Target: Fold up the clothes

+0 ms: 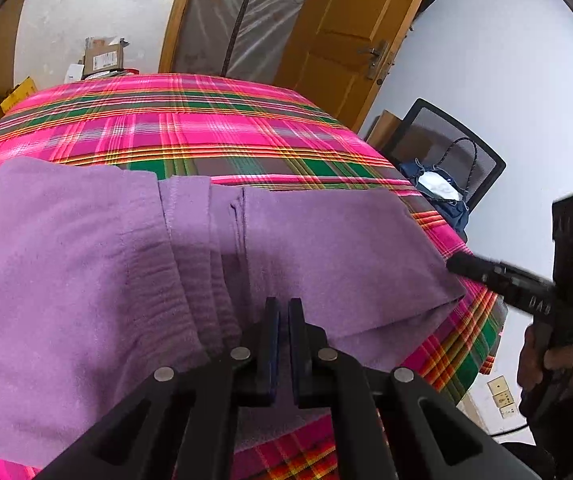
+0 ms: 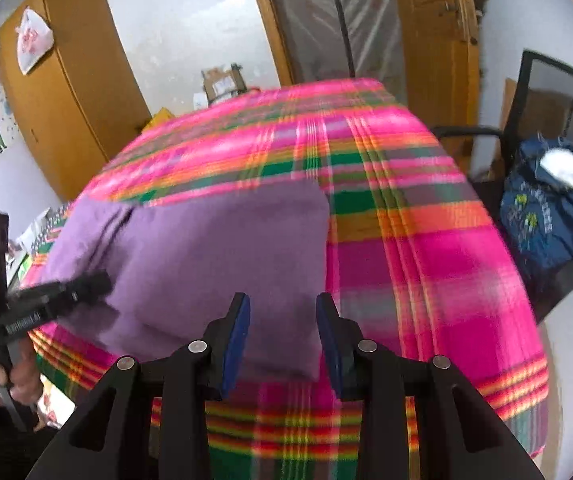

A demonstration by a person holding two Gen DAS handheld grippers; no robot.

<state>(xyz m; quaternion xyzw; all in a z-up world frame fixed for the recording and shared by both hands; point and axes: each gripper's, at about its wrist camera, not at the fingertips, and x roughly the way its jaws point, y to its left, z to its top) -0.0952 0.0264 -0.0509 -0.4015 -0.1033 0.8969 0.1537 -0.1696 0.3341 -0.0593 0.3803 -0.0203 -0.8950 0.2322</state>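
Desk under pink plaid cloth (image 1: pixel 214 128), door and chair behind. My left gripper (image 1: pixel 284 308): jaws together, nothing between, over near edge of purple garment (image 1: pixel 86 260). My right gripper (image 2: pixel 282 312): jaws apart, empty, above garment's near right corner. Garment's long axis runs left-right across desk, folded layers meeting mid-garment. Right gripper nearer that corner, I judge. Count: one garment, two grippers, one blue bag (image 2: pixel 550 216) on chair beyond garment's right end.

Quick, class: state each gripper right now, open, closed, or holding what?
Left gripper: closed, nothing visibly held, above the purple garment.
Right gripper: open, holding nothing.
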